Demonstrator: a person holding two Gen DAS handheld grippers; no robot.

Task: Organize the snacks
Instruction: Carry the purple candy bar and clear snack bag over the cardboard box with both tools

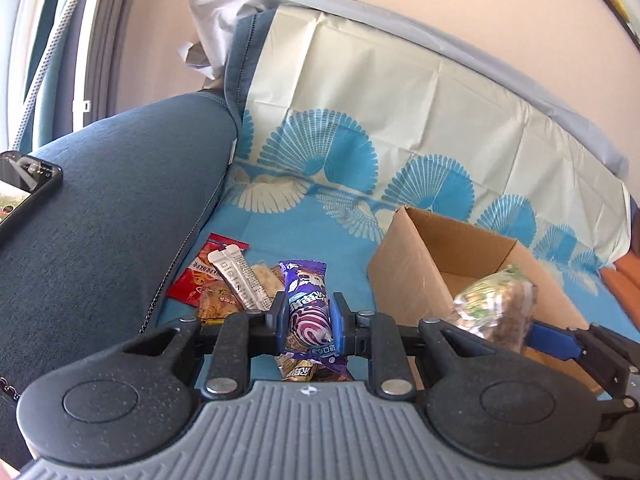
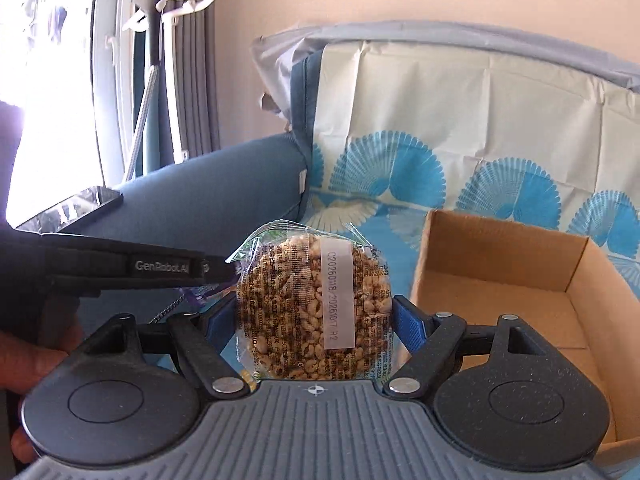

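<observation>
My left gripper is shut on a purple snack packet, held above the blue cloth. Behind it lie a red packet, a silver sachet and other small snacks; a gold-brown packet lies below. My right gripper is shut on a round puffed-grain cake in clear wrap, just left of the open cardboard box. In the left wrist view the cake hangs over the box, with a blue finger of the right gripper showing. The left gripper's body shows in the right wrist view.
A blue sofa armrest stands at the left with a phone on it. A fan-patterned cloth covers the seat and backrest. Something orange lies at the far right. A window and curtains are at the left.
</observation>
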